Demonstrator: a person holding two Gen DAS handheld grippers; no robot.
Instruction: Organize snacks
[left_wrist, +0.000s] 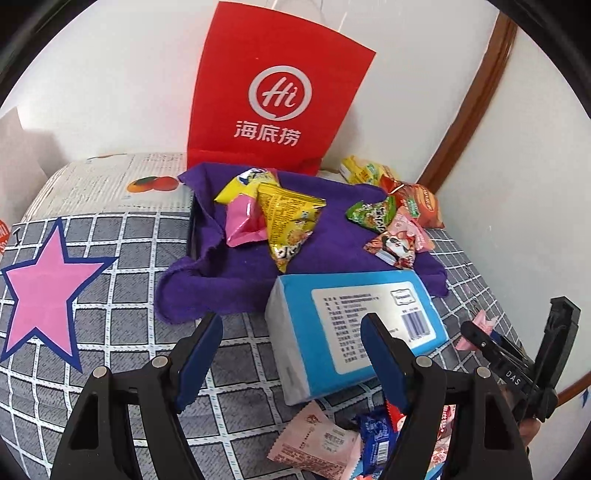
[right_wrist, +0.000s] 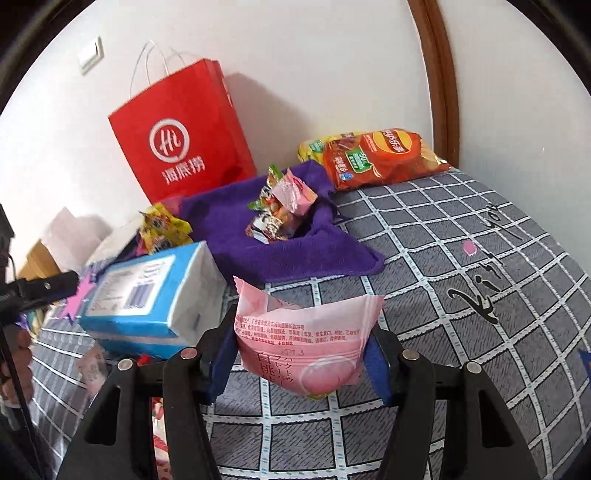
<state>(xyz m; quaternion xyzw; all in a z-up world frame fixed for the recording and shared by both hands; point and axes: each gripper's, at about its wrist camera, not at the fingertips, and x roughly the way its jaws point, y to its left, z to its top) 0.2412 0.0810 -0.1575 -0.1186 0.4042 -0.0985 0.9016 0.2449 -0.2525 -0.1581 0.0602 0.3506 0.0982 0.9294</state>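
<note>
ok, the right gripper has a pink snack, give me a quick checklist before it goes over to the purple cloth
1. Right gripper shut on pink snack: ok.
2. Snack lifted off the bedspread: cannot tell.
3. Free spot on purple cloth: ok, near the snack pile.
4. Tissue box off the path: ok, it lies left.
5. Left gripper open, holding nothing: ok.

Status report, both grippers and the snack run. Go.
Left gripper open, empty. Right gripper shut on pink packet. Purple cloth ahead holds snacks. Tissue box sits left of path.
</note>
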